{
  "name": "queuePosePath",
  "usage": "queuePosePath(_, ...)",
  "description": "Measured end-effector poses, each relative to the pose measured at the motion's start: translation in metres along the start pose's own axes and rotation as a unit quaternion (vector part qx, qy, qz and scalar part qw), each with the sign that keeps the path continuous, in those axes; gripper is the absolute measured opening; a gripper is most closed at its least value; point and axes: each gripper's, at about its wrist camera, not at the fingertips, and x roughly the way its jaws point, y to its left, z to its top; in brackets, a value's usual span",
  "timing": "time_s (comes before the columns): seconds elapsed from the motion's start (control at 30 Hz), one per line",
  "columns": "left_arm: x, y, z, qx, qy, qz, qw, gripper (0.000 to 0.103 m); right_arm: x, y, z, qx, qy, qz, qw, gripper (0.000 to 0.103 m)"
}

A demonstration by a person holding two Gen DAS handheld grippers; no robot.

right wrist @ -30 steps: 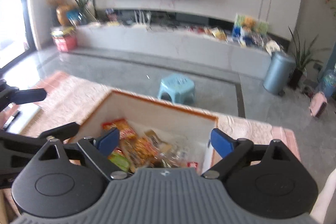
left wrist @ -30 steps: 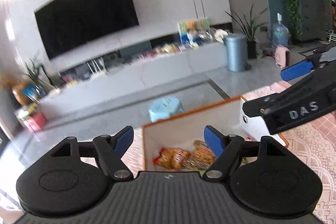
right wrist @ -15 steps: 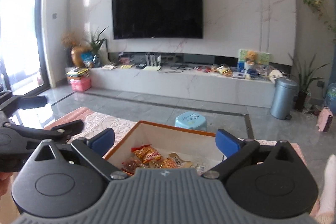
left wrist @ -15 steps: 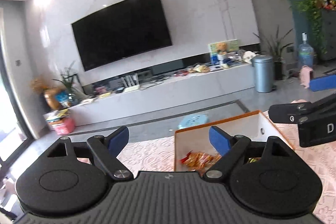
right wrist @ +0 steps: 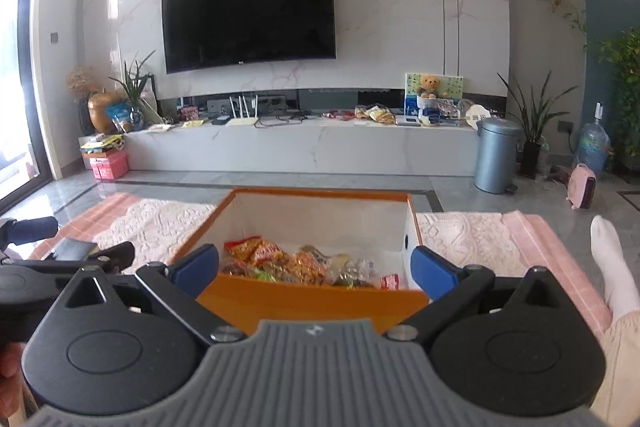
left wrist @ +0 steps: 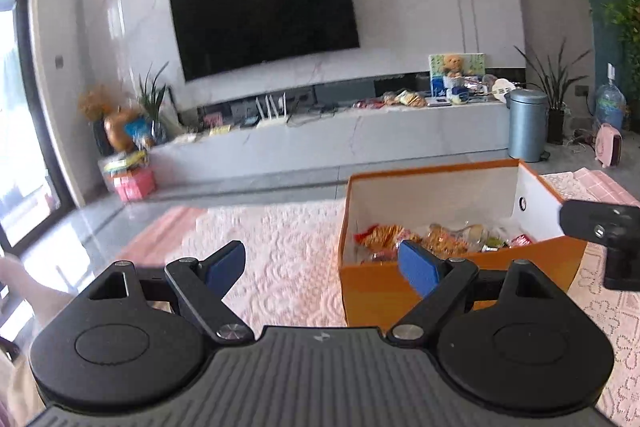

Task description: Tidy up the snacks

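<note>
snacks (right wrist: 304, 265) in box (right wrist: 320, 299), box on tablecloth (right wrist: 160, 227), television (right wrist: 248, 11) behind

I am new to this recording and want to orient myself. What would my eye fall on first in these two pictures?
First, the orange box in the near centre, standing on a pink lace cloth, with a heap of snack packets on its white floor. Behind it, a large black television hangs on the marble wall over a long low cabinet. In the foreground, the right tool stands open and empty before the box.
</note>
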Motion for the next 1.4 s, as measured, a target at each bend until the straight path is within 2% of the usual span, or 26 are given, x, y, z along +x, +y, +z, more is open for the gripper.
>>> queuePosePath(0.1, 0.007, 0.005, -0.007, -0.017, 0.016, -0.014, 0.9996, 0.101, 0.007, 0.000, -0.012, -0.006, 0.010, -0.011, 1.000, 0.099)
queuePosePath(0.3, 0.022, -0.002, -0.019, -0.019, 0.053, -0.032, 0.9979, 0.101, 0.025, -0.007, -0.029, -0.007, 0.037, -0.022, 0.999, 0.099)
queuePosePath(0.57, 0.025, -0.012, -0.028, -0.013, 0.072, -0.042, 0.9964, 0.101, 0.041, -0.018, -0.039, 0.017, 0.067, -0.029, 0.997, 0.099)
queuePosePath(1.4, 0.017, -0.012, -0.022, -0.011, 0.071, -0.043, 0.9965, 0.101, 0.030, -0.020, -0.039, 0.018, 0.068, -0.032, 0.997, 0.099)
